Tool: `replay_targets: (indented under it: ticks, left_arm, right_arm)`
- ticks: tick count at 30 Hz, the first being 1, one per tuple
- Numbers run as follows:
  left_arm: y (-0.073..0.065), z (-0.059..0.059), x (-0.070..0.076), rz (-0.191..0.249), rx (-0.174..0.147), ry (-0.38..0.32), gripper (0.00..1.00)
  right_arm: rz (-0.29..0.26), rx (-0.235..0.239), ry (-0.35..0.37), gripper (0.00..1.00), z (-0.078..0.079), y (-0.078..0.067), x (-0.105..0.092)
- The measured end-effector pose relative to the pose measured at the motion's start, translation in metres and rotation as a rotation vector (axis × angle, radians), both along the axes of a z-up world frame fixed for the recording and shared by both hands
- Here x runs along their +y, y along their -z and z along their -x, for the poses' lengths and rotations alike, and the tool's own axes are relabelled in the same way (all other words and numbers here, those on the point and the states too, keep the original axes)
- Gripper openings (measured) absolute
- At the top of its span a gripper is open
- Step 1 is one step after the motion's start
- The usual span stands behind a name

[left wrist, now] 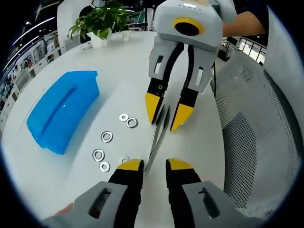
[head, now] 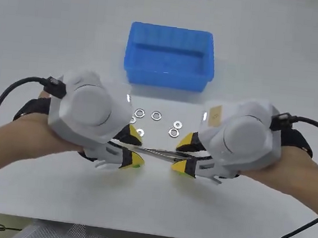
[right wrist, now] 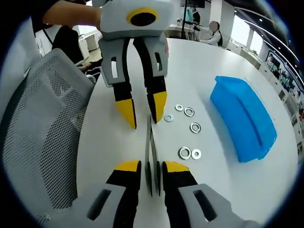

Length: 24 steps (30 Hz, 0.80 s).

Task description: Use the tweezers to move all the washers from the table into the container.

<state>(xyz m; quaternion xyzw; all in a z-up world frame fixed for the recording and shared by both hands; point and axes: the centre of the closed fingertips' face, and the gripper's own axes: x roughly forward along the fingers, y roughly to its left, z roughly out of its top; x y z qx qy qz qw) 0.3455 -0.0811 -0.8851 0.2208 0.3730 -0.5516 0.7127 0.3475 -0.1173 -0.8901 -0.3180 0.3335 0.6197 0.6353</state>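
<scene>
Metal tweezers stretch level between my two grippers, which face each other near the table's front. My right gripper is shut on their wide end. The thin tip reaches between the spread jaws of my left gripper, which is open. Several steel washers lie loose on the white table just beyond the tweezers, also seen as washers and washers. Behind them stands the blue container, with nothing visible in it. The right gripper and left gripper each show in the other's view.
A grey mesh chair stands off the table's near edge, also seen as the chair. A potted plant sits at the table's far end. Cables trail from both grippers.
</scene>
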Motion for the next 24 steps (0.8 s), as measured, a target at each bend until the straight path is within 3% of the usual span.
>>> replay_targets:
  ticks: [4, 11, 15, 21, 23, 24]
  left_arm:
    - [0.000, 0.005, -0.006, -0.005, 0.002, 0.045, 0.16]
    - [0.001, 0.000, -0.005, -0.023, -0.025, 0.035, 0.08]
    - [0.001, -0.003, -0.010, -0.001, -0.065, 0.034, 0.10]
    - [0.001, -0.005, -0.019, 0.016, -0.075, 0.027, 0.11]
    - [0.001, -0.004, -0.019, 0.003, -0.088, 0.040, 0.11]
    - [0.001, -0.004, -0.019, -0.001, -0.093, 0.044, 0.11]
  right_arm:
    - [0.015, -0.019, -0.021, 0.18, 0.000, 0.000, 0.000]
    - [0.022, -0.050, -0.068, 0.14, 0.004, 0.000, 0.001]
    - [0.016, -0.065, -0.079, 0.10, 0.005, 0.000, 0.003]
    - [0.015, -0.069, -0.076, 0.07, 0.004, 0.000, 0.003]
    - [0.020, -0.093, -0.095, 0.07, 0.005, 0.000, 0.003]
    - [0.024, -0.129, -0.110, 0.07, 0.004, -0.001, 0.004]
